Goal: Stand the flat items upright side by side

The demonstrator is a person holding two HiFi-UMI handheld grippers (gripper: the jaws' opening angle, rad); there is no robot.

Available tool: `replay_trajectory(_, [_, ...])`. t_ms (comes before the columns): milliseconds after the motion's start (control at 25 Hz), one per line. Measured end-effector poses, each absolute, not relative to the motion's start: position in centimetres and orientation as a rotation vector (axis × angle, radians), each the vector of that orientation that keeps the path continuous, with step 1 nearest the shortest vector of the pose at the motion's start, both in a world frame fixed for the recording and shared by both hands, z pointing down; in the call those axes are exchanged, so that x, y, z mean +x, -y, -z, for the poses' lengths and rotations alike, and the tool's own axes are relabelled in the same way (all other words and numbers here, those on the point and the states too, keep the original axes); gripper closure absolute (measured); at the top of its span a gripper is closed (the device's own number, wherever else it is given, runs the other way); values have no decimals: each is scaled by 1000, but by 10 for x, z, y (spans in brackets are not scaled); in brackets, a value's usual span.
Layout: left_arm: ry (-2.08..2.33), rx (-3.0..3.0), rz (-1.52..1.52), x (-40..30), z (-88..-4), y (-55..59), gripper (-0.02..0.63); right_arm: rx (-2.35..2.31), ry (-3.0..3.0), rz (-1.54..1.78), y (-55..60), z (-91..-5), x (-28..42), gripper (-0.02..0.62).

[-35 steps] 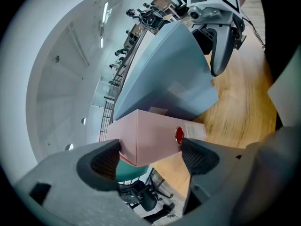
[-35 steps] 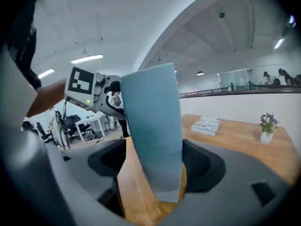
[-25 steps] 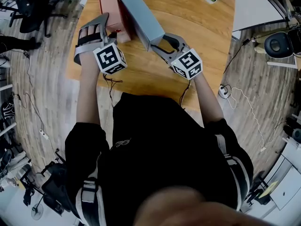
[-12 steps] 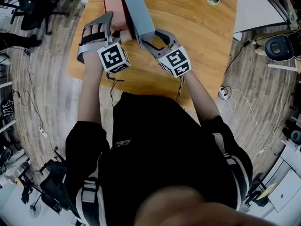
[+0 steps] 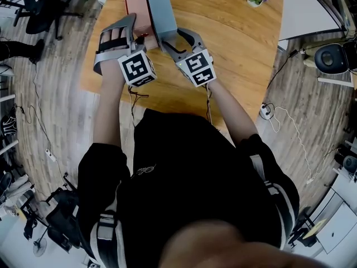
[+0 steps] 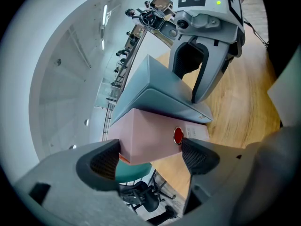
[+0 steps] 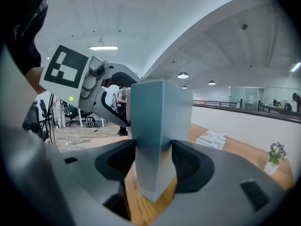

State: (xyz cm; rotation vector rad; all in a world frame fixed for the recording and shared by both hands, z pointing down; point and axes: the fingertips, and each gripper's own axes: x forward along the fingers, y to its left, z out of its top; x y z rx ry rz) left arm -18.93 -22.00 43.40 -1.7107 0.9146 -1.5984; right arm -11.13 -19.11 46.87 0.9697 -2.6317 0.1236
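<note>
Your left gripper [image 6: 150, 157] is clamped across the near end of the pink box [image 6: 150, 135], steadying it on edge near the left edge of the surface [image 5: 234, 54]. Your right gripper [image 7: 154, 161] pinches the narrow end of the grey-blue box [image 7: 160, 121], which stands upright just beside the pink one, long faces parallel and apparently touching. Gripping each by its near end probably lets you square the pair without tipping either. Both boxes are closed, their contents unseen. A small pot [image 5: 252, 1] at the far right corner holds purple flowers.
</note>
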Motion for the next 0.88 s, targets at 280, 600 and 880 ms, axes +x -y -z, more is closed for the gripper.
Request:
replay_trajectory(280, [-916,-1711,1595,-189,-434,221,175,993,2632,-137,204,-466,-119,345])
replay_trajectory(600, [-921,-1709,1598,-190,-436,220,172,1012,2627,-128,218,-469,-121,344])
replay_trajectory(880, [-934,-1717,1584,-191,-434,220,166,1043,2624,-162,218,-469,-117,341])
